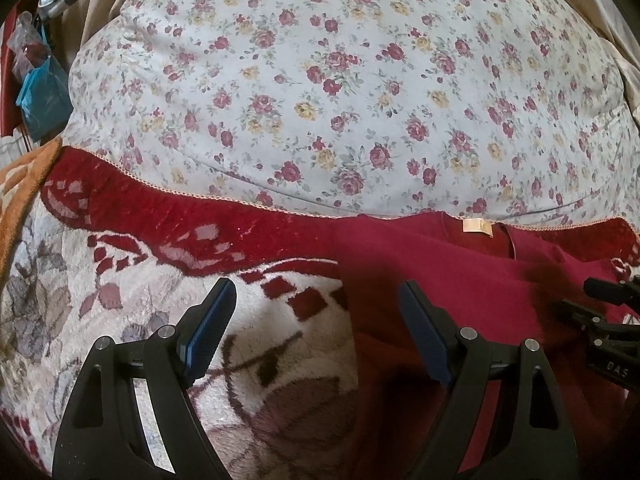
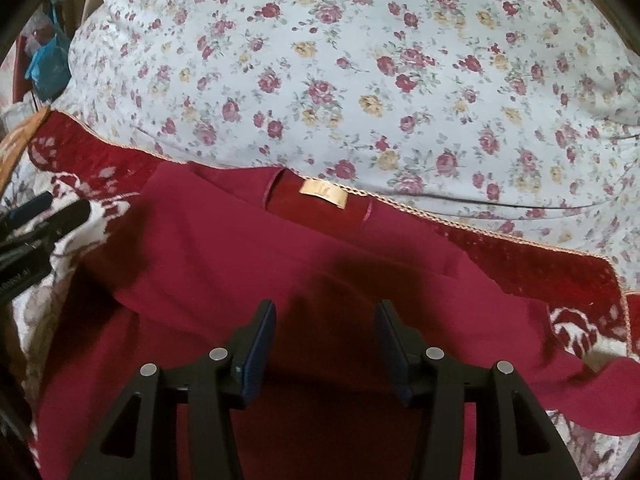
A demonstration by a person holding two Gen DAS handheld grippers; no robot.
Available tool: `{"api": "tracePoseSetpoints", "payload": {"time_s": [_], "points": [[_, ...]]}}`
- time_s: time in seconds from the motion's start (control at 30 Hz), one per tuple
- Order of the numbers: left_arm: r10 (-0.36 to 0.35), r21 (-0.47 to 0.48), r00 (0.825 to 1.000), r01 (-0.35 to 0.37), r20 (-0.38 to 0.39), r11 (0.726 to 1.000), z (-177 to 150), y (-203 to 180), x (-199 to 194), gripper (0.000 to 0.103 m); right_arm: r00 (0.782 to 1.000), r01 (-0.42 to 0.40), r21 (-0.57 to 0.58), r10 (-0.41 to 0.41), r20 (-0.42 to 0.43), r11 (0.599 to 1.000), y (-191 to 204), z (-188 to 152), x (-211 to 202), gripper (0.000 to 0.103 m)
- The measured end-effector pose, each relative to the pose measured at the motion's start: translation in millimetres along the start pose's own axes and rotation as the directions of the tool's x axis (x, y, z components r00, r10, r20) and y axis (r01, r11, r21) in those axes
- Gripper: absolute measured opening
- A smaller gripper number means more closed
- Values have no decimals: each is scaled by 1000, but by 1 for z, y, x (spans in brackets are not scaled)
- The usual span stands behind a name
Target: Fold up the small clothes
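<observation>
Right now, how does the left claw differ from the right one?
The left claw stands wider apart than the right claw. The left straddles the edge of the red garment, one finger over the fleece blanket, while the right sits wholly over the garment. Both are open with nothing between the fingers.

Letters "DAS" stand on the right gripper [image 1: 608, 320] body.

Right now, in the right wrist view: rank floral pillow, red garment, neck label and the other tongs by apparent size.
1. floral pillow, covers most of the upper frame.
2. red garment, nearly as large; it lies closer to the camera, so true size versus the pillow is unsure.
3. left tongs, only partly in frame at the left edge.
4. neck label, smallest.
</observation>
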State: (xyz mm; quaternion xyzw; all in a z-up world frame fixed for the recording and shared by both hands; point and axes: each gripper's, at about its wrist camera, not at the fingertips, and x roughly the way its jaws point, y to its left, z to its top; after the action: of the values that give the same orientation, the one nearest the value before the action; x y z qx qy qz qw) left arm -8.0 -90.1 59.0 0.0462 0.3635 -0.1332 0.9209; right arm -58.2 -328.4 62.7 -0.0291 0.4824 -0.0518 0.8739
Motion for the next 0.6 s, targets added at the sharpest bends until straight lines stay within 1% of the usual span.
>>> {"api": "tracePoseSetpoints", "payload": {"time_s": [0.27,0.6], "points": [[1,1,1000,-1,-1,1000,-1,0,1,84,1000,24,2,-24,-8,1000,-5,0,-1,50],[2,6,1000,-2,-12,1000,-2,-2,4,84,999,29,-2,-29,-29,1000,-5,1,2,50]]}}
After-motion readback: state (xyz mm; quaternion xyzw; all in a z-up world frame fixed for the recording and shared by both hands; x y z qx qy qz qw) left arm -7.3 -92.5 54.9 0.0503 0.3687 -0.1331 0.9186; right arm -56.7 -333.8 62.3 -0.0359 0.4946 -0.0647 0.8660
